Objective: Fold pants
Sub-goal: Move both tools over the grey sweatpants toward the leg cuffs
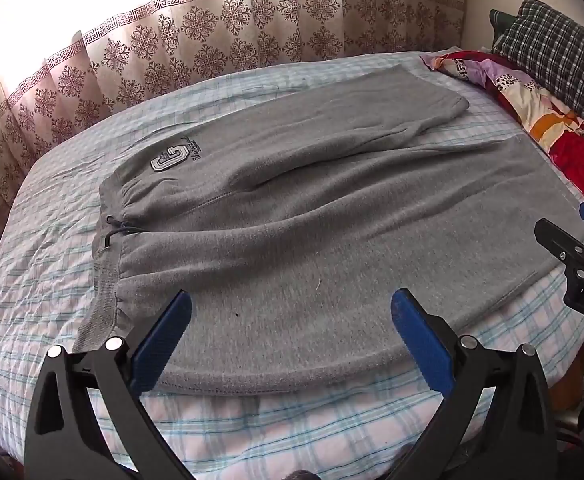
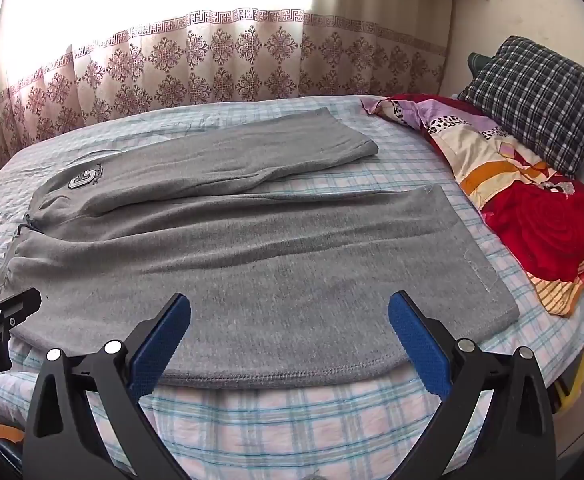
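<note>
Grey sweatpants [image 1: 292,216] [image 2: 252,248] lie spread flat on the bed, waistband to the left, both legs running right and slightly apart. A grey letter patch [image 1: 170,158] sits near the waistband on the far leg. My left gripper [image 1: 292,304] hovers open over the near leg's front edge, close to the waistband, with nothing between its blue pads. My right gripper [image 2: 290,306] hovers open over the same near leg, closer to the cuff, also empty. Each gripper shows at the edge of the other's view.
The bed wears a pale blue-and-pink checked sheet [image 2: 292,420]. A colourful floral quilt [image 2: 532,224] and a dark checked pillow [image 2: 540,100] are bunched at the right. A patterned curtain [image 2: 212,64] hangs behind the bed.
</note>
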Tool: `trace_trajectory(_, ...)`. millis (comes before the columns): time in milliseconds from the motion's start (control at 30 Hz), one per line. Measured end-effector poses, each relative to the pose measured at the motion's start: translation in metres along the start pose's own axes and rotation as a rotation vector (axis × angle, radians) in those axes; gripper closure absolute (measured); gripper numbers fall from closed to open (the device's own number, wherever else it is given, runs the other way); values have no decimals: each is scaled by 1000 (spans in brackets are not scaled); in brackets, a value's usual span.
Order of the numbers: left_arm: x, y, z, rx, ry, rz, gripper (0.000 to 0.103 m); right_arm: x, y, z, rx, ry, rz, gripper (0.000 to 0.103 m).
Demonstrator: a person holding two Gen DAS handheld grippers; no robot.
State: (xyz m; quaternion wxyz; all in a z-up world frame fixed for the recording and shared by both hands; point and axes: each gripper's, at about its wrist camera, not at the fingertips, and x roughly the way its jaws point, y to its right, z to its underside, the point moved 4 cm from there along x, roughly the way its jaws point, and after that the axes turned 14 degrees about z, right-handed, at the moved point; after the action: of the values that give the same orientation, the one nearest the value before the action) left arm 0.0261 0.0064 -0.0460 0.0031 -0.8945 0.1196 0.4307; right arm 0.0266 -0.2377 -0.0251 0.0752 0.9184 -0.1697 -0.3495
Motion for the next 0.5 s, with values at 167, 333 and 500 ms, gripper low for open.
trace_trajectory(167,1,1,1,-3,-6,-3,2,-2,-1,1,2,-1,-2,5)
trace_trajectory(333,3,-2,2,-3,-14,-1,2,3,-1,5,-2,-9,-6,5)
trace_trajectory(500,8,-4,5,-11,-33,-5,2,6,-1,7,-6,-21,-4,5)
